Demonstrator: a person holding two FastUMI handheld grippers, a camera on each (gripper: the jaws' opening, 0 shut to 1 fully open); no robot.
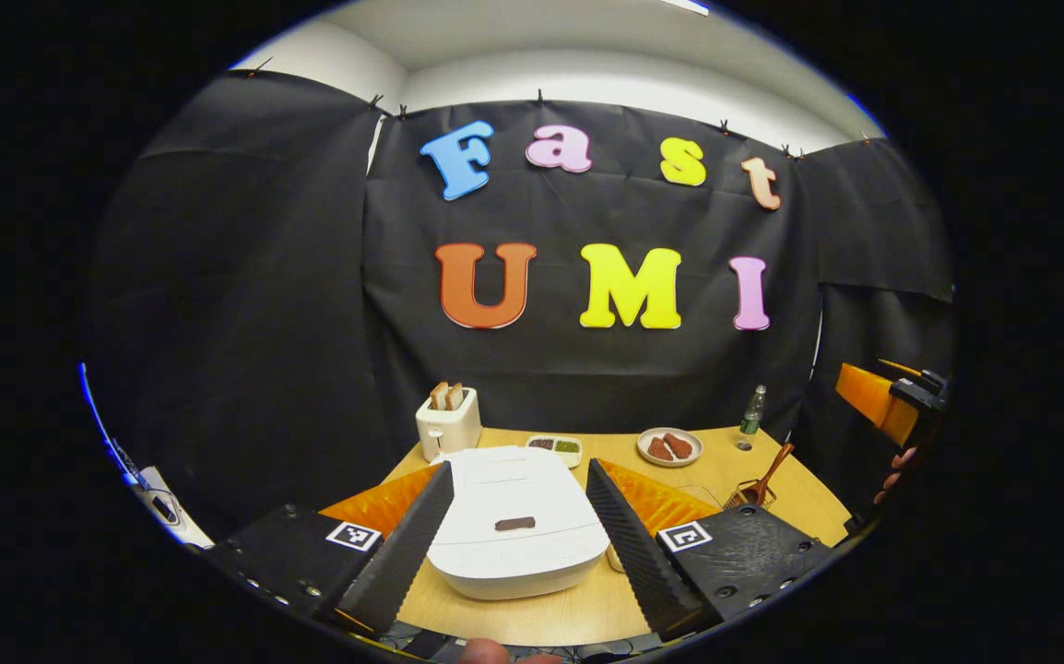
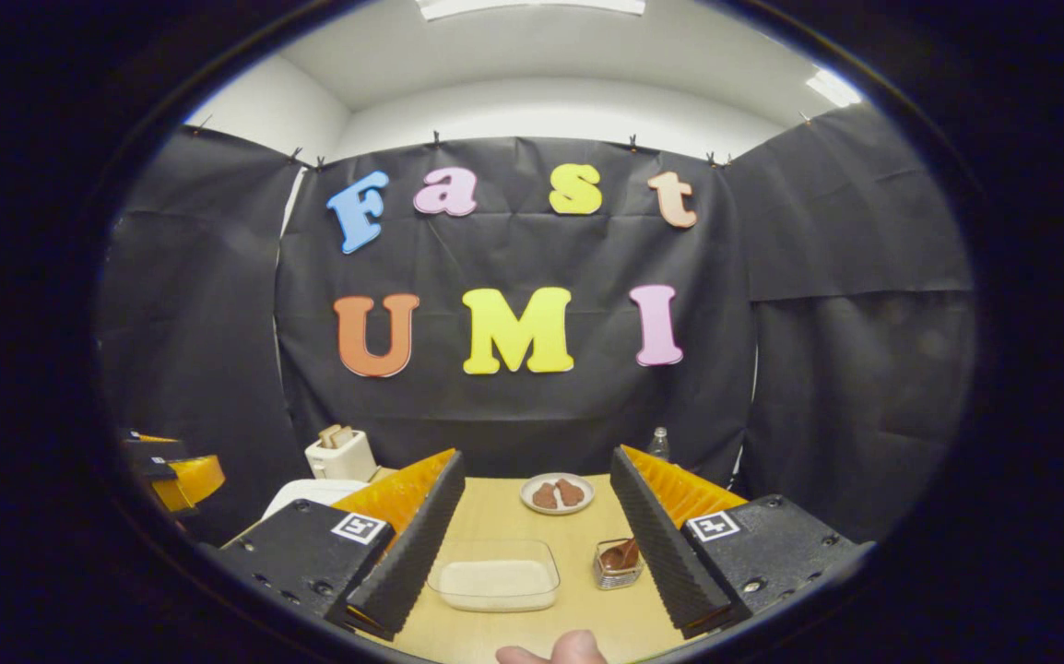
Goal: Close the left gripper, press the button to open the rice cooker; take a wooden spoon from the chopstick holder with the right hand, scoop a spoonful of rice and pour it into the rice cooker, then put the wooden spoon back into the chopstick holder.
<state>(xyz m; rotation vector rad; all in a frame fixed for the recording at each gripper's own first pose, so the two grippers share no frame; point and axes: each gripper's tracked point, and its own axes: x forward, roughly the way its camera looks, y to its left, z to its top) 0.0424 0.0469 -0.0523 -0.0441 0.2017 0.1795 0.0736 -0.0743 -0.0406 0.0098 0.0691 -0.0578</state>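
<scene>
The white rice cooker (image 1: 514,526) stands on the wooden table with its lid down and a dark button (image 1: 514,523) on top. My left gripper (image 1: 520,466) is open, one finger on each side of the cooker and above it. A wire chopstick holder (image 1: 751,495) with a wooden spoon (image 1: 776,464) stands to the right. In the right gripper view, my right gripper (image 2: 537,456) hangs open over the table, touching nothing. Between its fingers lie a clear container of rice (image 2: 495,576) and the chopstick holder (image 2: 618,564) with the wooden spoon (image 2: 621,553). The cooker's edge (image 2: 315,493) shows at left.
At the table's back stand a toaster (image 1: 447,420) with bread, a small two-part dish (image 1: 555,447), a plate of brown food (image 1: 669,447) and a bottle (image 1: 752,410). The other gripper and a hand (image 1: 896,461) are at the right edge. Black cloth walls close off the table.
</scene>
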